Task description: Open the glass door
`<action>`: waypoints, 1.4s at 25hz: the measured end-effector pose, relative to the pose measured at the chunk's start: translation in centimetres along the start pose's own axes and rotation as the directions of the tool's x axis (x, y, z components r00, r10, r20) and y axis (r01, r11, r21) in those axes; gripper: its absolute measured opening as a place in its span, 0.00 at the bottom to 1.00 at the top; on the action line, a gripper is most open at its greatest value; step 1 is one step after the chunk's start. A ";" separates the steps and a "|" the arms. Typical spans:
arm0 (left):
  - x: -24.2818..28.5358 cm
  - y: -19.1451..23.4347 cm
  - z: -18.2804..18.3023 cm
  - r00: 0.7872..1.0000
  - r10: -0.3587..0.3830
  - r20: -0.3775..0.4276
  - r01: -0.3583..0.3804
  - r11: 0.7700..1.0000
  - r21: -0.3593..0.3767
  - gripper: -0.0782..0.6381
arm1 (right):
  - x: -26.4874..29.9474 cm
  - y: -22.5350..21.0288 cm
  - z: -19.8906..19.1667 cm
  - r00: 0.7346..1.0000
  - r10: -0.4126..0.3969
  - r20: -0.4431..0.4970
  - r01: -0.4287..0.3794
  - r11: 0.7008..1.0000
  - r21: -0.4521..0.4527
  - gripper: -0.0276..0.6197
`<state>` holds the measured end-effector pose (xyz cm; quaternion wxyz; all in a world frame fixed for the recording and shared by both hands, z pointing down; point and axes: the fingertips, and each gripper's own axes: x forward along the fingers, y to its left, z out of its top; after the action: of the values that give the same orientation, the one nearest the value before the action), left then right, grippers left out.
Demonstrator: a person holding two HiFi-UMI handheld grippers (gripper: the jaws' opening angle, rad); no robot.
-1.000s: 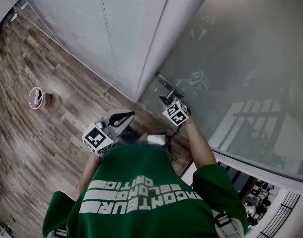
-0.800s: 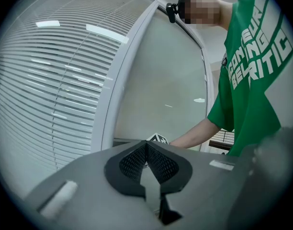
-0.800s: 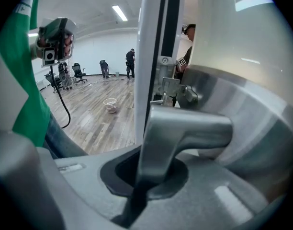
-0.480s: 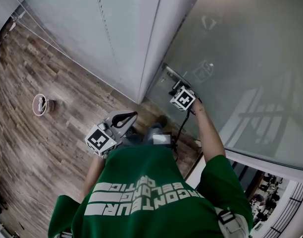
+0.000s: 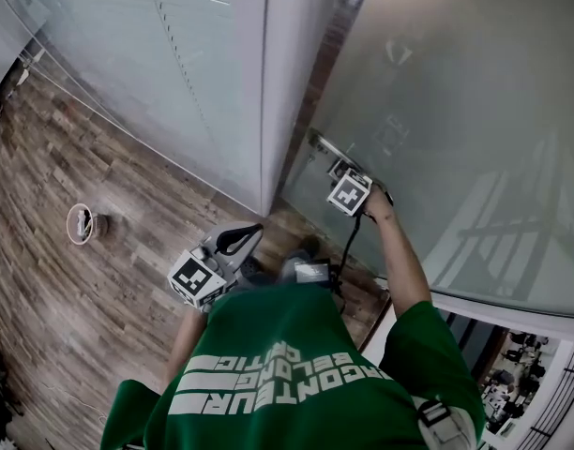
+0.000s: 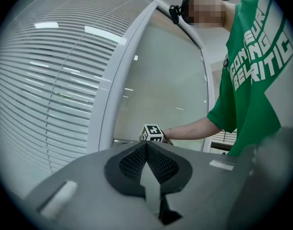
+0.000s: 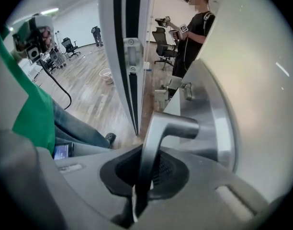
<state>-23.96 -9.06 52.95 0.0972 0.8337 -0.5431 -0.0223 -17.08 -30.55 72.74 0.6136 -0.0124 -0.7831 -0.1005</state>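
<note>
Right gripper (image 7: 149,159) clamps the lever handle (image 7: 171,126) of the glass door (image 5: 456,111), its cube hiding the handle from above; left gripper (image 6: 146,151) closed, empty; wooden floor (image 5: 62,148).

Wood-plank floor (image 5: 71,157), brown, planks mixed in tone. Small round white bin (image 5: 80,223) stands on it alone, something pale inside. Glazed partition carries white slatted blinds (image 5: 109,54), slats running level. White post (image 5: 268,82) closes partition at its right edge.

Right gripper view shows open office further back. Black swivel chairs (image 7: 70,46) at far left, another chair (image 7: 159,38) nearer middle. Second person (image 7: 192,32) in black stands just beside that chair, holding marker cube (image 7: 183,28) at chest height. Further dark figure (image 7: 96,35) far back, too small for detail.
</note>
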 end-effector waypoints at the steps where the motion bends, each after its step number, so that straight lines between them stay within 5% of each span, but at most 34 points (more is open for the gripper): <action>1: 0.4 -0.1 0.1 1.000 -0.001 -0.001 0.001 1.000 -0.001 0.13 | -0.1 -0.4 -0.1 1.000 -0.015 0.000 0.015 1.000 0.003 0.04; 19: 7.6 -0.4 0.6 0.997 -0.063 -0.041 0.063 0.998 -0.014 0.13 | 0.2 -8.4 0.6 0.980 -0.127 0.156 0.110 0.988 0.110 0.05; 30: 14.5 -1.1 1.3 0.992 -0.111 -0.061 0.111 0.994 -0.010 0.13 | 0.8 -13.9 -1.1 0.974 -0.104 0.200 0.061 0.976 0.210 0.05; 35: 16.6 -1.5 2.5 0.995 -0.083 -0.049 0.084 0.996 0.020 0.13 | 0.2 -15.7 -4.3 0.985 -0.049 0.165 -0.008 0.944 0.329 0.04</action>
<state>-16.22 -23.90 51.36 0.1001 0.8569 -0.5056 -0.0005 -15.21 -46.72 71.67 0.5366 0.0897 -0.8386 0.0262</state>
